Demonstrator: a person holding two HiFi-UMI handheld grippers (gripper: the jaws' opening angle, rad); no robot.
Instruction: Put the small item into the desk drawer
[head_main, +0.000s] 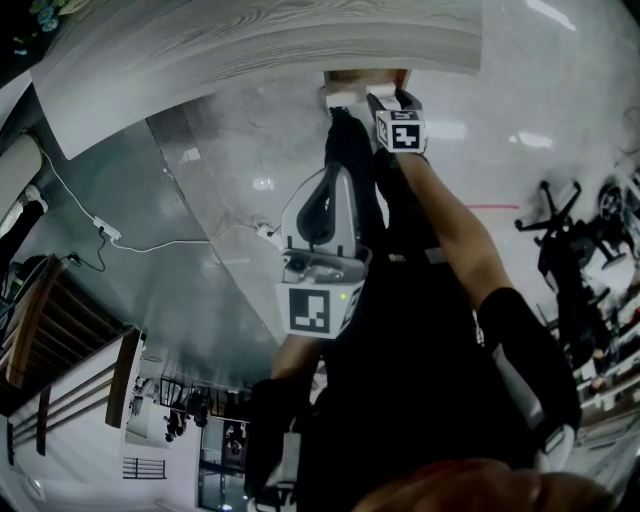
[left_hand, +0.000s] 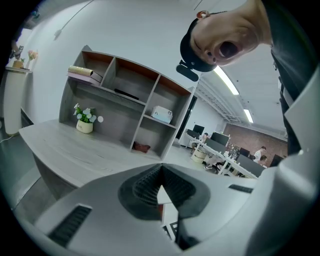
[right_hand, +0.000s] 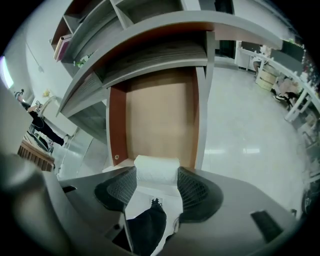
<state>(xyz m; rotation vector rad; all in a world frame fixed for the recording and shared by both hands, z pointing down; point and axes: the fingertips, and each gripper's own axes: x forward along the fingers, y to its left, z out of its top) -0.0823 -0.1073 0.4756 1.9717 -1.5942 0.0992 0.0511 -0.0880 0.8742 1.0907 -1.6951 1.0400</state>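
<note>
A small white rolled item (right_hand: 156, 171) sits between the pads of my right gripper (right_hand: 156, 182), which is shut on it. Just beyond it lies the open desk drawer (right_hand: 160, 117), with a tan bottom and red-brown sides. In the head view the right gripper (head_main: 372, 98) reaches to the drawer (head_main: 365, 76) under the grey desk top (head_main: 250, 45). My left gripper (head_main: 335, 180) hangs back near the body. Its jaws (left_hand: 160, 186) are shut with nothing in them.
The left gripper view looks across the desk top (left_hand: 75, 147) to a shelf unit (left_hand: 130, 107) holding a small flower pot (left_hand: 84, 125) and a white box (left_hand: 162, 114). White cables (head_main: 130, 240) run over the glossy floor. Office chairs (head_main: 565, 235) stand at the right.
</note>
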